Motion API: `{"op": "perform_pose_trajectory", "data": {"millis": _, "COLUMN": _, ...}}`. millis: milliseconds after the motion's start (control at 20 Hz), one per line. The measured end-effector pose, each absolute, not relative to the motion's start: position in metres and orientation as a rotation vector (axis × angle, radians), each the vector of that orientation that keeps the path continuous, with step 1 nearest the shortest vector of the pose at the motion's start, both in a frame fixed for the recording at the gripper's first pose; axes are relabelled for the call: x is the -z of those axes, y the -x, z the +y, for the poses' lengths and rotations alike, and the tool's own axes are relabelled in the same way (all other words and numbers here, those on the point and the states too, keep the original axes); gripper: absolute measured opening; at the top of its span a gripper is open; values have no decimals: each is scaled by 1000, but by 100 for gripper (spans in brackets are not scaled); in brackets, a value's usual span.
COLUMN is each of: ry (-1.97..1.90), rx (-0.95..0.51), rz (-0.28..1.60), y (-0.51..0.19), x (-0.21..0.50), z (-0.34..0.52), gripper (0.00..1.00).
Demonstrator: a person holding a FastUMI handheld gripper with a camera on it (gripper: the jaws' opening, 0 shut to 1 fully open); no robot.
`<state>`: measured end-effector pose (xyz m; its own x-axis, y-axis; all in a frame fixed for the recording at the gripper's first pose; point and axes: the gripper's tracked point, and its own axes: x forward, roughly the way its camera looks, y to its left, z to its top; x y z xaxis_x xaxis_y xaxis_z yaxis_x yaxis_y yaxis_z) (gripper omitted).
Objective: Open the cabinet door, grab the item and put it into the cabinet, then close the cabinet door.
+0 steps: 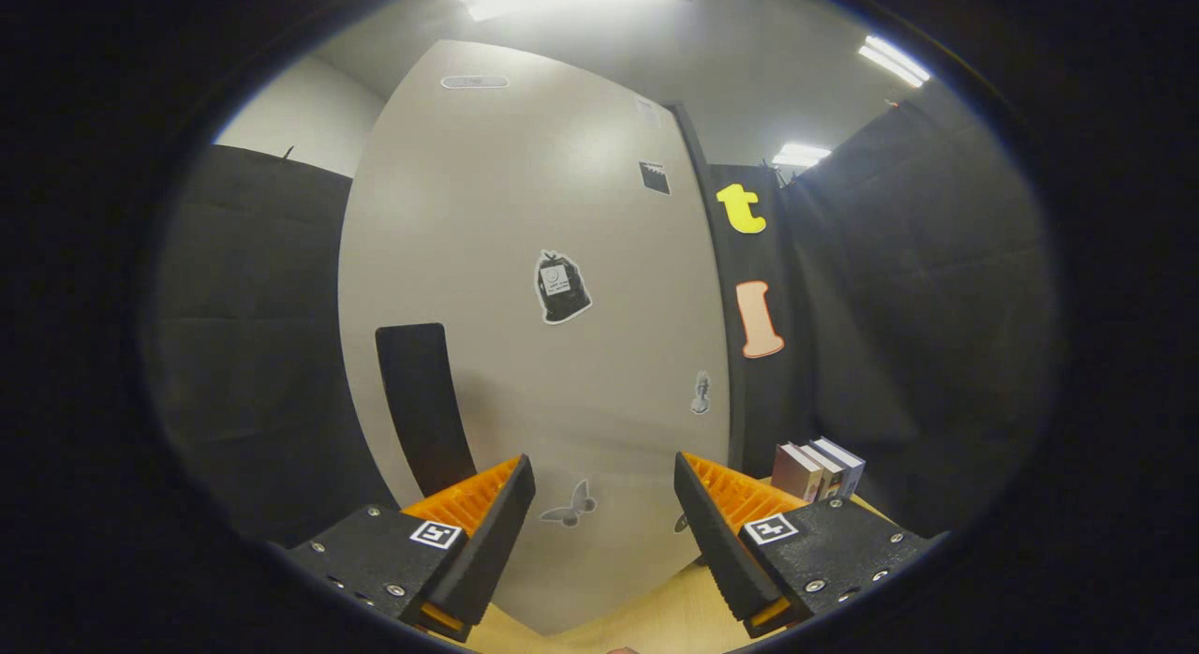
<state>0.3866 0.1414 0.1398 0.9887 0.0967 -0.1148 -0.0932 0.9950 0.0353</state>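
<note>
A dark handle (423,406) sits on the closed cabinet door (534,335), just beyond the left finger; the gripper (604,504) is spread wide with nothing between its fingers, and small boxes (817,468) stand on the wooden table (646,626) beyond the right finger

Tool (604,504) fingers apart, empty, facing shut cabinet door (525,307).

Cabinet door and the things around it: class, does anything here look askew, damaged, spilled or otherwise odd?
Nothing stands out. The cabinet door looks shut and whole, with a dark handle and a few stickers on it. Three small boxes stand upright side by side to its right. The hand-held gripper is open, holding nothing, just short of the door.
</note>
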Motion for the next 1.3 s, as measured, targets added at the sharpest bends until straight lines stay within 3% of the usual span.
{"op": "perform_pose_trajectory", "data": {"millis": 250, "ry": 9, "rx": -157, "rz": 104, "y": -418, "x": -134, "z": 191, "gripper": 93}}
{"op": "perform_pose_trajectory", "data": {"millis": 700, "ry": 42, "rx": -128, "rz": 77, "y": -446, "x": -126, "z": 214, "gripper": 93}}
{"op": "perform_pose_trajectory", "data": {"millis": 1300, "ry": 55, "rx": -188, "rz": 64, "y": -331, "x": -123, "z": 191, "gripper": 93}}
